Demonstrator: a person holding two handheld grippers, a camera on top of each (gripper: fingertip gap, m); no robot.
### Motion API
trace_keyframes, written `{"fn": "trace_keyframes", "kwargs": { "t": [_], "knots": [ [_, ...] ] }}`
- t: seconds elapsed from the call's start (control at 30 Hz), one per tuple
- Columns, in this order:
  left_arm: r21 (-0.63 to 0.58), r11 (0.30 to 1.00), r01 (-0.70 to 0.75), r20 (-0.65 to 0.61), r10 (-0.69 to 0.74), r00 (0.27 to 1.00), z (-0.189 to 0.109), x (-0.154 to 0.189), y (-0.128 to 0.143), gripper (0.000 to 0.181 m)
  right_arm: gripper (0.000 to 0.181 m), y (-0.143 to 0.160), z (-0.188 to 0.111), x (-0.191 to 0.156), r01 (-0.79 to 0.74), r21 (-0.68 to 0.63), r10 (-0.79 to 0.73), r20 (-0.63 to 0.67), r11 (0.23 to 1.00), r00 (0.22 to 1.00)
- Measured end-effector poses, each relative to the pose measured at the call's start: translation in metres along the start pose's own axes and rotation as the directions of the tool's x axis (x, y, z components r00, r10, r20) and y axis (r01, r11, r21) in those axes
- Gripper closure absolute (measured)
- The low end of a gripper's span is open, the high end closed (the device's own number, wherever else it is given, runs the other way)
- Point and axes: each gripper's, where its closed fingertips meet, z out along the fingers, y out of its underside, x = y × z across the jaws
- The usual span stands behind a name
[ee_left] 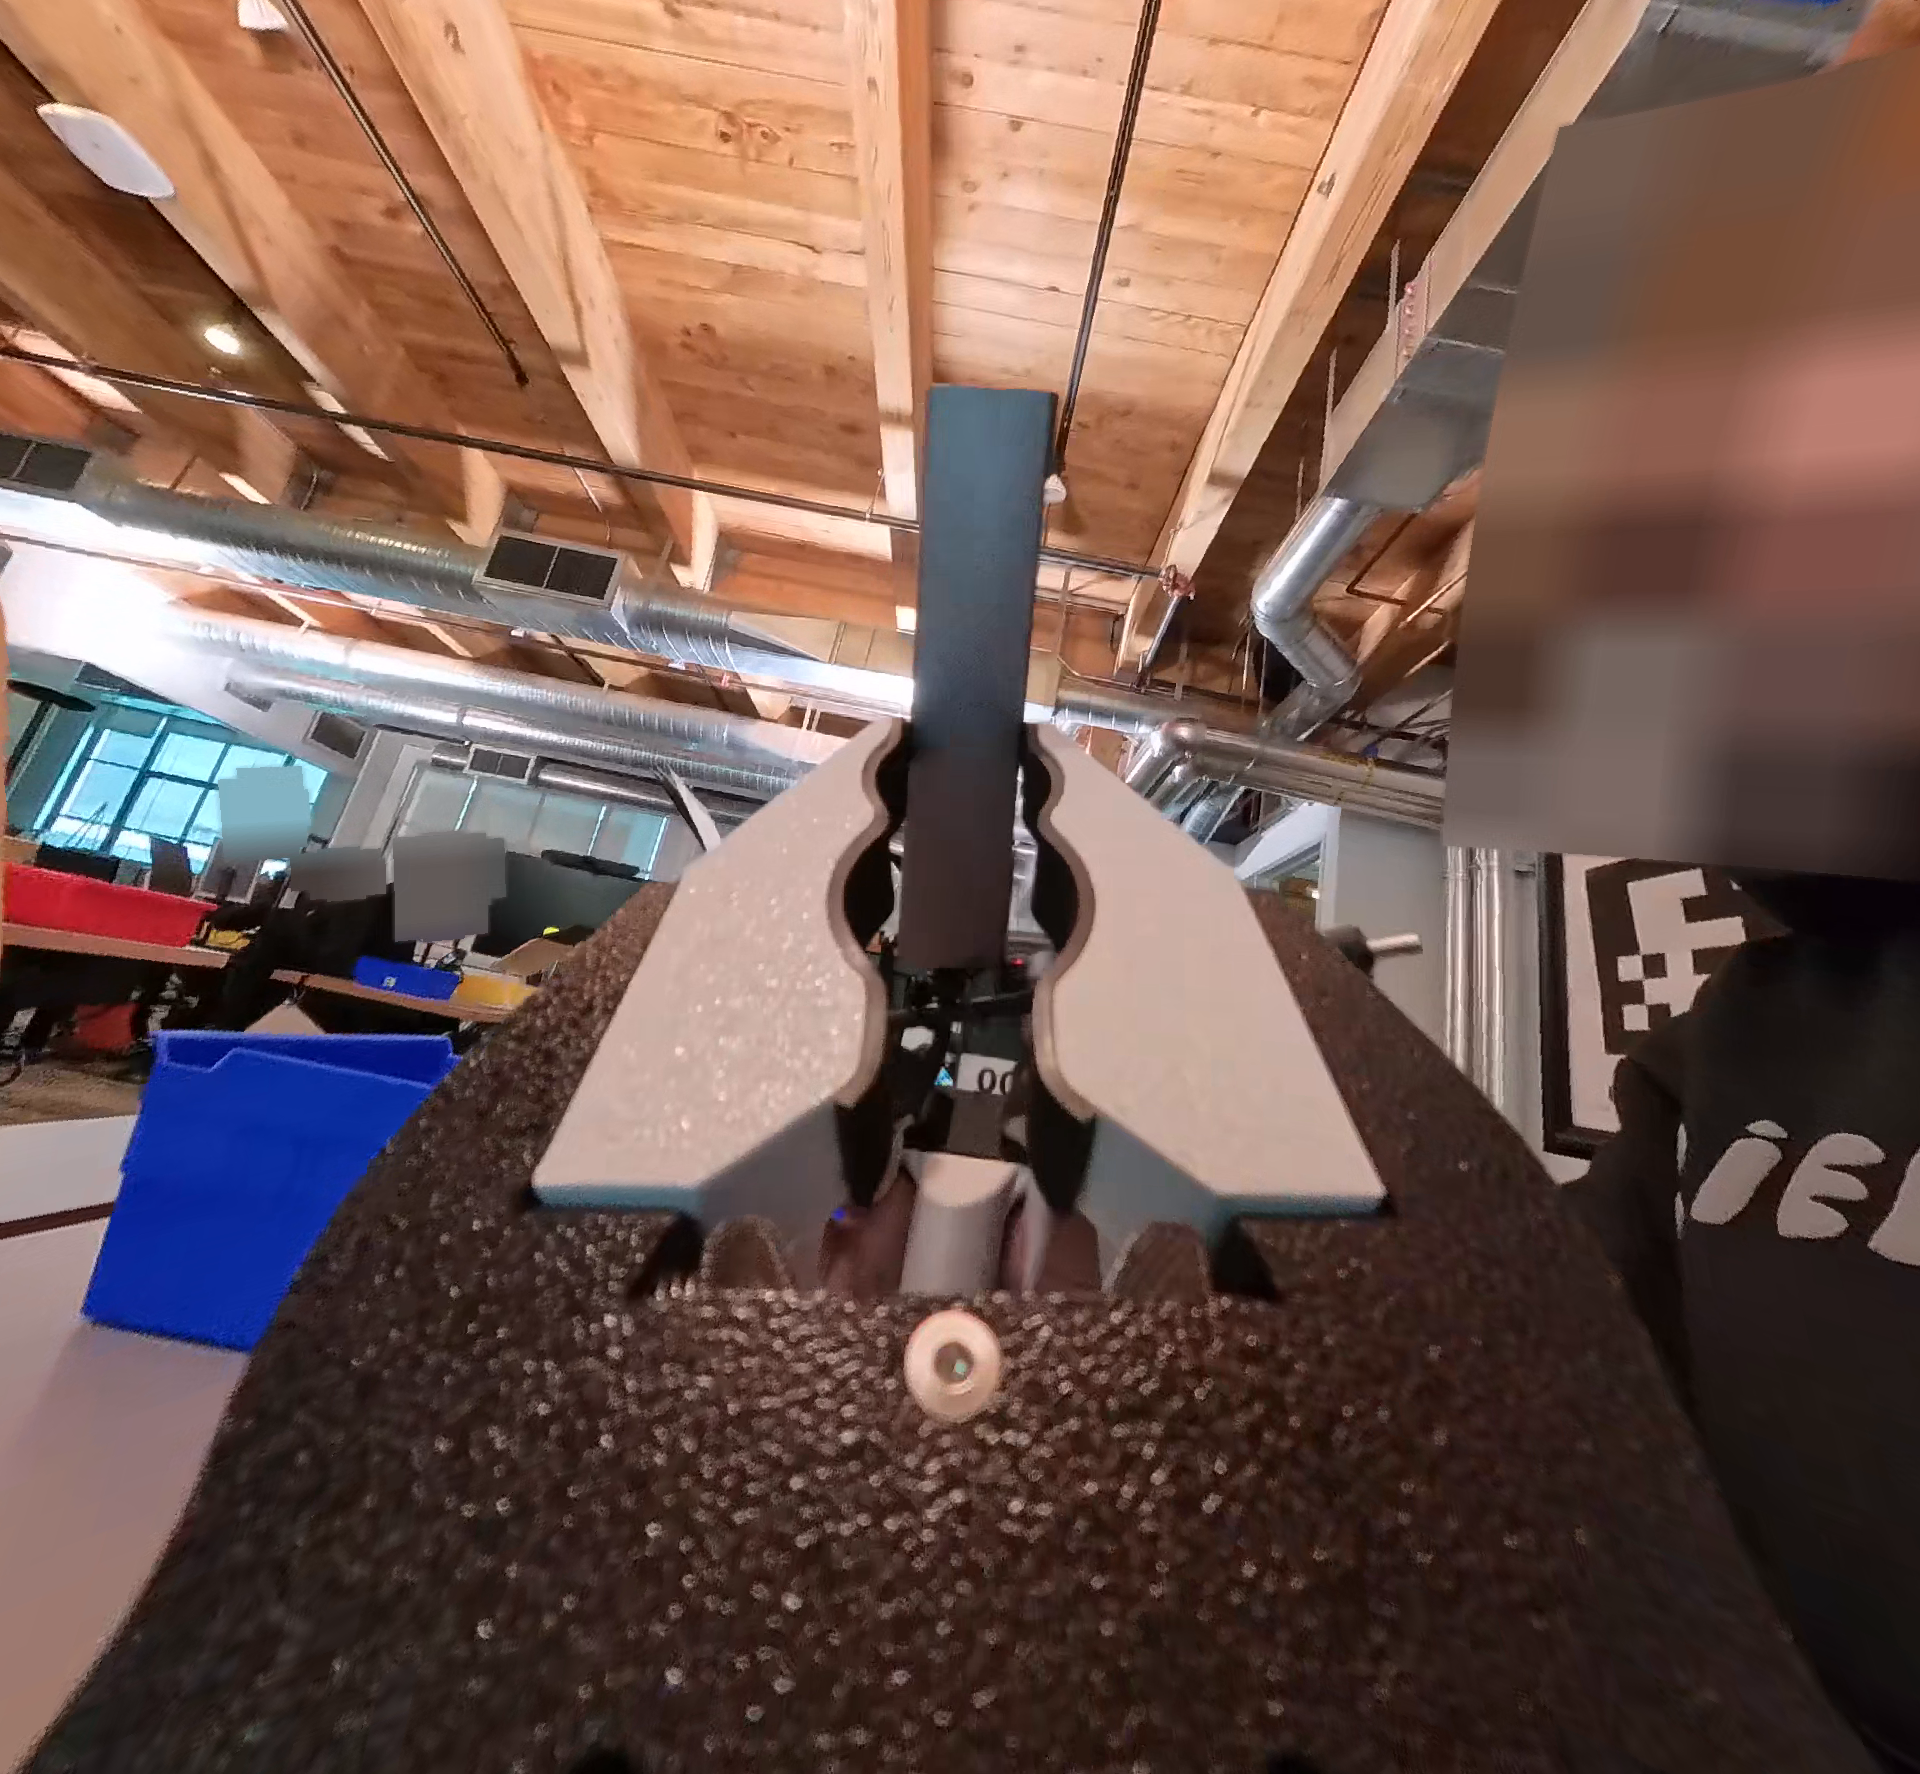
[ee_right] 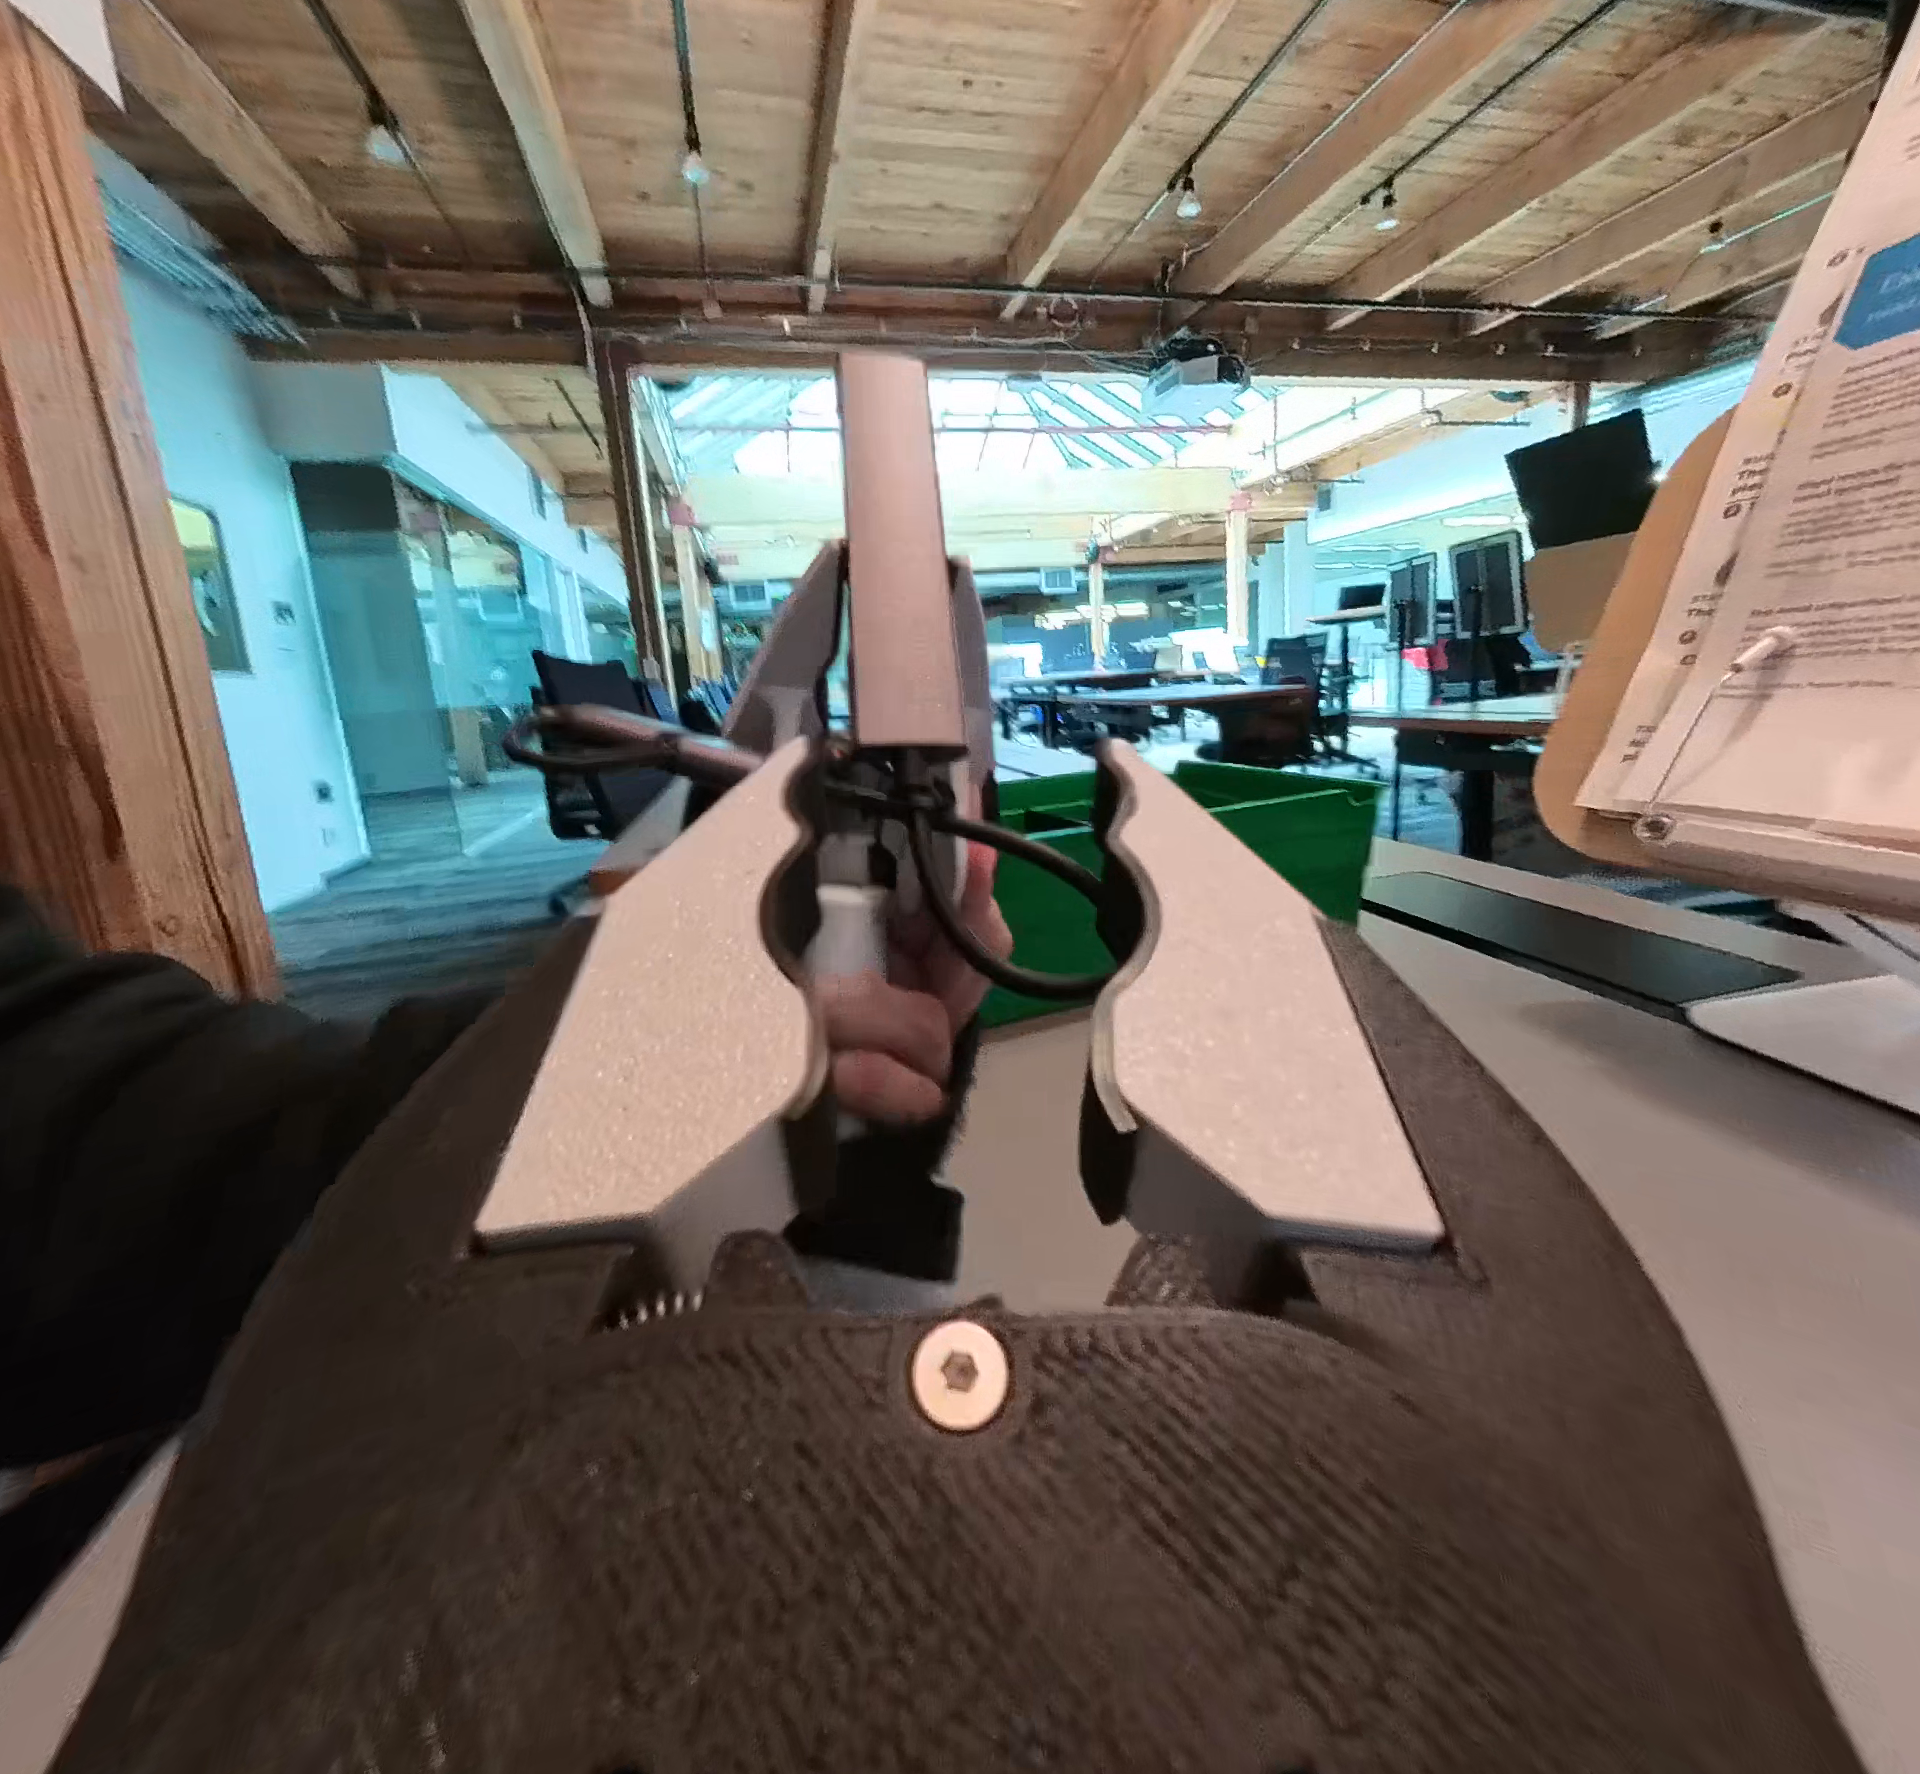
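My left gripper (ee_left: 966, 748) points up towards the ceiling and is shut on a flat dark bar (ee_left: 971, 644) that stands upright between its fingertips. My right gripper (ee_right: 956, 768) is open and empty, with a wide gap between its grey fingers (ee_right: 675, 1028). Through that gap the right wrist view shows the left gripper (ee_right: 894, 644) facing it, held by a hand (ee_right: 904, 1028), with the same bar (ee_right: 894, 561) sticking up and a black cable (ee_right: 987, 893) looping beside it.
A blue bin (ee_left: 260, 1194) stands on the white table (ee_left: 62, 1464) at the left. A green bin (ee_right: 1247, 831) stands behind the grippers. A clipboard with papers (ee_right: 1766, 581) leans at the right. A person in a dark sweater (ee_left: 1787, 1309) is close on the right. A wooden post (ee_right: 94, 529) stands at the left. Left tips to right tips: about 4 cm.
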Motion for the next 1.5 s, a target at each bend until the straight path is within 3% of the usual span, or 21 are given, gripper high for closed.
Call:
{"fn": "trace_keyframes", "kwargs": {
  "t": [0.07,0.2,0.33,0.4,0.53,0.6,0.7,0.83,0.9,1.0,1.1,1.17,1.33,1.43,1.5],
  "knots": [
    [-0.017,1.0,-0.012,0.014,0.012,1.0,-0.002,-0.005,0.007,0.162,0.121,-0.003,0.001,0.0,-0.06,0.028,0.06,0.009,0.998,0.998],
    [-0.005,1.0,-0.012,0.041,0.012,0.999,-0.006,-0.011,0.012,0.162,0.147,0.011,0.003,0.002,0.026,-0.067,-0.027,-0.014,0.997,1.0],
    [-0.008,1.0,-0.012,0.059,0.013,0.998,-0.008,-0.015,0.018,0.163,0.143,0.021,0.006,0.006,0.101,-0.113,-0.109,-0.065,0.988,0.992],
    [-0.019,1.0,-0.007,0.072,0.009,0.997,-0.01,-0.017,0.023,0.163,0.16,0.024,0.005,0.006,0.155,-0.137,-0.164,-0.057,0.978,0.985],
    [-0.048,0.999,0.017,0.11,-0.012,0.994,-0.014,-0.024,0.025,0.162,0.16,0.029,0.003,0.016,0.206,-0.227,-0.231,-0.091,0.952,0.969],
    [-0.114,0.993,0.013,0.178,0.008,0.984,-0.02,-0.033,0.024,0.162,0.16,0.033,-0.001,0.028,0.26,-0.292,-0.309,-0.135,0.92,0.942],
    [-0.219,0.975,-0.042,0.374,0.124,0.919,-0.038,-0.052,0.001,0.148,0.16,0.039,-0.013,0.052,0.343,-0.43,-0.457,-0.195,0.835,0.868],
    [-0.558,0.827,0.065,0.576,0.33,0.748,-0.068,-0.072,0.007,0.118,0.16,0.047,-0.018,0.062,0.459,-0.566,-0.635,-0.155,0.685,0.757],
    [-0.607,0.781,0.147,0.59,0.319,0.742,-0.067,-0.066,0.02,0.115,0.16,0.055,-0.015,0.056,0.512,-0.592,-0.682,-0.09,0.622,0.725],
    [-0.572,0.779,0.258,0.626,0.211,0.751,-0.06,-0.058,0.037,0.129,0.16,0.068,-0.009,0.045,0.574,-0.6,-0.72,-0.005,0.557,0.693],
    [-0.489,0.803,0.341,0.663,0.087,0.744,-0.058,-0.059,0.048,0.171,0.16,0.072,-0.008,0.039,0.569,-0.585,-0.7,0.003,0.578,0.714],
    [-0.392,0.813,0.43,0.689,-0.05,0.723,-0.058,-0.059,0.05,0.173,0.16,0.072,-0.009,0.038,0.566,-0.563,-0.678,0.013,0.602,0.735],
    [-0.155,0.771,0.617,0.661,-0.383,0.645,-0.056,-0.057,0.044,0.175,0.155,0.05,-0.004,0.024,0.534,-0.384,-0.584,-0.017,0.754,0.812],
    [-0.087,0.754,0.651,0.639,-0.459,0.617,-0.055,-0.056,0.044,0.175,0.151,0.039,-0.005,0.024,0.489,-0.322,-0.531,-0.054,0.811,0.846],
    [-0.078,0.753,0.653,0.637,-0.466,0.614,-0.054,-0.056,0.047,0.175,0.146,0.037,-0.006,0.024,0.509,-0.312,-0.55,-0.053,0.802,0.833]
  ]
}}
